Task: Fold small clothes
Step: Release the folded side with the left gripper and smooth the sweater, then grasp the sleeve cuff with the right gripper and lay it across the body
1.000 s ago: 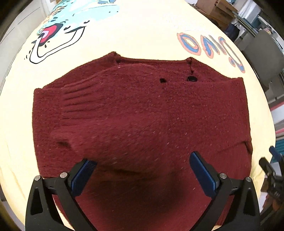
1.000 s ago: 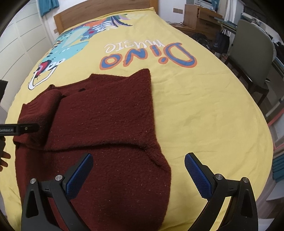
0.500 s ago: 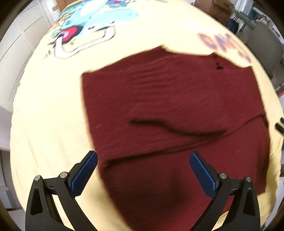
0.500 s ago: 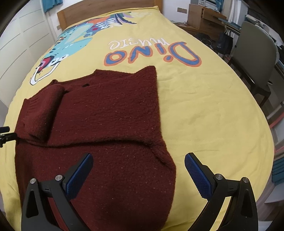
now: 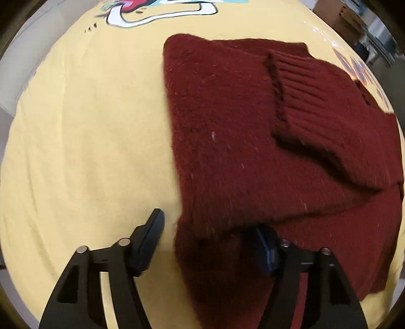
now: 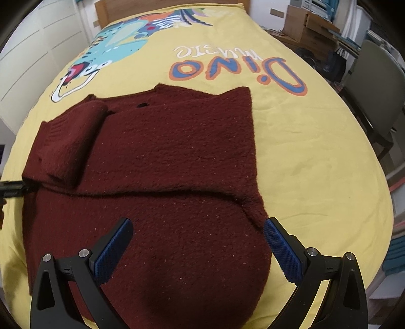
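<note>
A dark red knitted sweater (image 5: 253, 151) lies flat on the yellow bedspread (image 5: 88, 126), with one sleeve folded across it and its ribbed cuff (image 5: 303, 88) on top. My left gripper (image 5: 207, 222) points down at the sweater's left edge, and its jaws are closing. The edge lies between them: one finger is over bare bedspread, and a fold partly covers the other. In the right wrist view my right gripper (image 6: 197, 222) hangs open over the lower part of the sweater (image 6: 164, 151), its right finger beside the right edge.
The bedspread (image 6: 316, 151) carries a dinosaur print and the words "Dino music". A grey chair (image 6: 379, 88) and wooden furniture (image 6: 303, 22) stand to the right of the bed. White cupboard doors (image 6: 38, 50) are on the left, and a wooden headboard (image 6: 164, 3) is at the far end.
My left gripper has travelled from over the sweater's middle to its left edge and sunk closer, and its jaws have narrowed. The right gripper has shifted a little toward the sweater's right edge.
</note>
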A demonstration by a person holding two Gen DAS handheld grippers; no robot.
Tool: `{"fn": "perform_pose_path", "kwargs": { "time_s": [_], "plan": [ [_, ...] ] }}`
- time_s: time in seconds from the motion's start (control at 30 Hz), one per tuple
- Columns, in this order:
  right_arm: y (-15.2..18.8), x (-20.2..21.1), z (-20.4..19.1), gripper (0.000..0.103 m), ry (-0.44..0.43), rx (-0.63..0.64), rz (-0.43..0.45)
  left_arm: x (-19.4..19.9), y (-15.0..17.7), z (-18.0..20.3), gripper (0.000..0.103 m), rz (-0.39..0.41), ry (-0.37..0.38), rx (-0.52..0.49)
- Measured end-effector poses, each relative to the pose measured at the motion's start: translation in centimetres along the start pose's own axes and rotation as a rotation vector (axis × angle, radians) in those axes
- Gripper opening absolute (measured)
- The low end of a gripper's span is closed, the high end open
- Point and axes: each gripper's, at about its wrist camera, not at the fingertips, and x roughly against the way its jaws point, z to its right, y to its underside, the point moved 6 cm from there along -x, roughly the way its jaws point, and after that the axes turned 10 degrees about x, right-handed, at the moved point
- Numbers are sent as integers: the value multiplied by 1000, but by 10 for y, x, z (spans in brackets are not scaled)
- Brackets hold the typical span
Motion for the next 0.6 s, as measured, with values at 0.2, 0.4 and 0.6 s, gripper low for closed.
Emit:
{"fn": "perform_pose_path", "kwargs": {
  "time_s": [0.2, 0.4, 0.6],
  "plan": [
    [-23, 6, -22, 103, -13, 46, 20, 3, -2, 13, 15, 26, 20, -68],
    [-76, 16, -83, 103, -98, 147, 71, -1, 5, 19, 13, 30, 10, -127],
    [-121, 6, -166, 103, -161, 342, 82, -6, 6, 12, 13, 28, 44, -93]
  ]
}}
